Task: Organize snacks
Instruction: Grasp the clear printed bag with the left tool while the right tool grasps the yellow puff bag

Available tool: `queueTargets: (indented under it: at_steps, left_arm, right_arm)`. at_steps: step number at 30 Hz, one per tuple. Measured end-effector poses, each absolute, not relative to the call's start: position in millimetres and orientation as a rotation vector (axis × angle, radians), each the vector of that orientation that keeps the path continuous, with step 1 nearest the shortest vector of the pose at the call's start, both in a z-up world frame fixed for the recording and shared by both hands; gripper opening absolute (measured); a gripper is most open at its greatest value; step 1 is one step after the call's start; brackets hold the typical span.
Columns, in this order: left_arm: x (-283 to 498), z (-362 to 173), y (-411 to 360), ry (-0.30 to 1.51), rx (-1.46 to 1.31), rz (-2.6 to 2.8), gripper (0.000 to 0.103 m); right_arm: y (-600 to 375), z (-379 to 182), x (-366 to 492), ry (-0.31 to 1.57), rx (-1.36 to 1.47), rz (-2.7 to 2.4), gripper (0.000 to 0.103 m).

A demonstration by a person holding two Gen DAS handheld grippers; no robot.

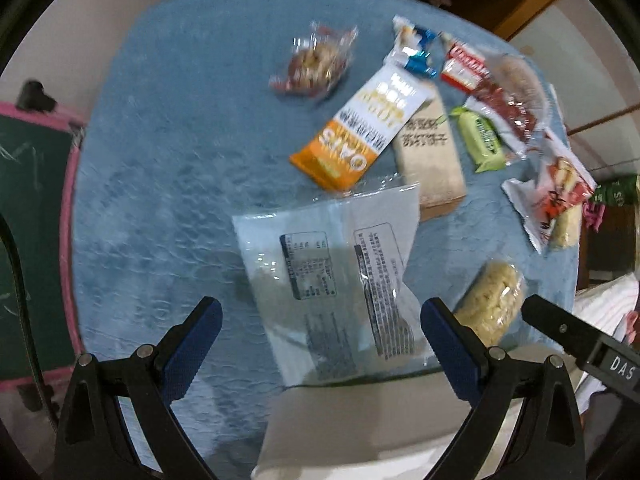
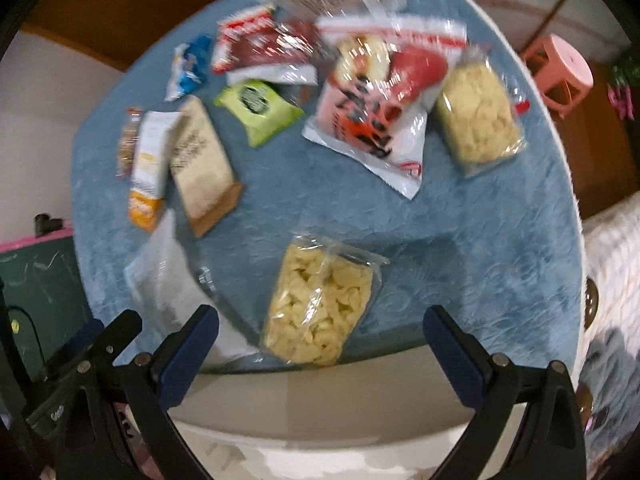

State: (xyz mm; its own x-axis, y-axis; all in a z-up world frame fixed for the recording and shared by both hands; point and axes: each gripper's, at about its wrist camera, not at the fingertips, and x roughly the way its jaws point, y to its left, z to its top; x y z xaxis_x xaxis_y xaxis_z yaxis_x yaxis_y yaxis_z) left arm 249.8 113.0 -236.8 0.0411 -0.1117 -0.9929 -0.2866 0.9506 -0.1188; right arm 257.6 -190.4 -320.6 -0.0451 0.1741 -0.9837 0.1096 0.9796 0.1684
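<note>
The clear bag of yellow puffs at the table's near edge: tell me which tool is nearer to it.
Right. The right tool hangs open directly over the clear bag of yellow puffs. The left tool is open over the white packet, with that bag off to its right.

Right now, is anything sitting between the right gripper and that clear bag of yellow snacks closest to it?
Nothing visible blocks it. The right gripper is open, and the clear bag of yellow snacks lies flat on the blue cloth right ahead of its fingers. The white packet lies off to the left, clear of that path.
</note>
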Motion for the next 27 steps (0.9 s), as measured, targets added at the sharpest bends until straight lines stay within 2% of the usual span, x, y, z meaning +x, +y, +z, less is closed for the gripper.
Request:
queueTargets:
  at_steps: [10,12,15,18,21,27]
  left_arm:
    - [255.0,-278.2,106.8,1.617,-0.389,0.21,0.099]
    - [253.7,-286.5,107.8,1.635,-0.416,0.235,0.099]
    - [252.4,-298.9,107.1,1.659,-0.472,0.235,0.099]
    - [253.9,-312.9,100.9,1.678,-0.492,0.24,0.099]
    - [253.9,-324.5,96.8,1.685,-0.496,0.257,0.099]
    - [263.8,-340.0,80.9,1.715,-0.473,0.304,0.102]
  right_arm:
    - [-169.7,-366.2,261.2,1.741,0.25,0.049,0.103]
    - [-164.6,-371.3,262.2,1.753,0.262,0.05,0.1]
    - [-162.5,-380.1,260.9,1.779,0.287,0.052,0.088]
    - [-158.1,-388.6,259.5,1.803,0.284,0.053,0.08]
    - [-157.0,-391.1,258.1,1.793,0.257,0.042,0.067]
    - [-167.8,-375.8,260.4,1.71,0.25,0.066,0.064]
